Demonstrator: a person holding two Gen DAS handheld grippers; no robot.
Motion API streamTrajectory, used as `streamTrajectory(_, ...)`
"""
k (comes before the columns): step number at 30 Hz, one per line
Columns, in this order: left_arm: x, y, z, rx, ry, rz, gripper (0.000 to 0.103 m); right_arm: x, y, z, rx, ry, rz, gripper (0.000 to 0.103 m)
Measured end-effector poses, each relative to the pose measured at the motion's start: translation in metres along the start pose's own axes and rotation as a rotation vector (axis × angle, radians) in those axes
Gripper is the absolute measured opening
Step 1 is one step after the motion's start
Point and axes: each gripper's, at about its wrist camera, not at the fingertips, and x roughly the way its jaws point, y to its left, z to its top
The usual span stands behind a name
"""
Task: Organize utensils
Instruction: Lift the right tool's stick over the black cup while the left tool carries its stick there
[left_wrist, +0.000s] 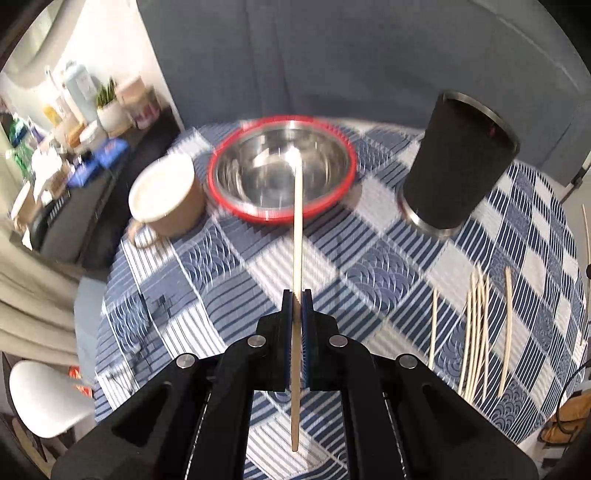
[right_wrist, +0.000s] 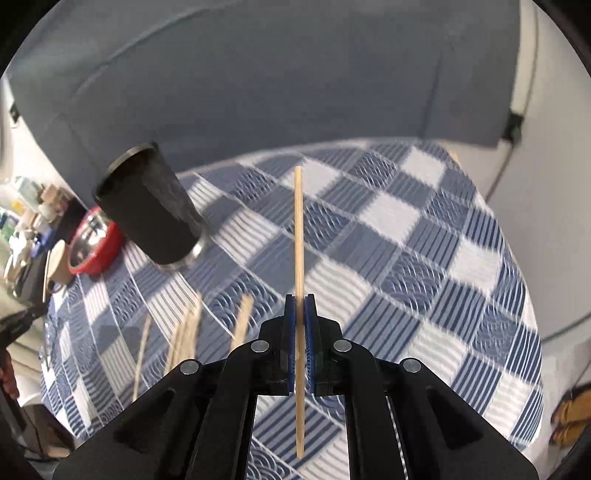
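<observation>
My left gripper (left_wrist: 297, 295) is shut on a wooden chopstick (left_wrist: 297, 229) and holds it upright above the checked tablecloth. My right gripper (right_wrist: 300, 299) is shut on another chopstick (right_wrist: 298, 229), also above the cloth. A black cylindrical holder (left_wrist: 456, 162) with metal rims stands at the back right of the left wrist view; it shows at the left of the right wrist view (right_wrist: 149, 206). Several loose chopsticks (left_wrist: 476, 332) lie on the cloth to the right of my left gripper and show blurred to the left of my right gripper (right_wrist: 188, 332).
A steel bowl with a red rim (left_wrist: 282, 170) and a brown paper cup with a white lid (left_wrist: 166, 195) stand at the back left of the round table (left_wrist: 388, 266). A grey sofa is behind it, a cluttered shelf and white chair to the left.
</observation>
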Motion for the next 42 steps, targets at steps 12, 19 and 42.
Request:
streamTrajectory(12, -0.057, -0.022, 0.096, -0.026, -0.218, -0.042, 0.005, -0.040, 0.047, 0.081, -0.071, -0.213, 0.086, 0.005)
streamTrajectory(19, -0.067, -0.043, 0.136, -0.031, -0.265, -0.081, 0.005, -0.054, 0.072, 0.131, -0.130, -0.317, 0.128, 0.005)
streamTrajectory(42, -0.038, -0.099, 0.184, -0.109, -0.538, -0.444, 0.005, 0.007, 0.116, 0.172, -0.074, -0.532, 0.535, 0.005)
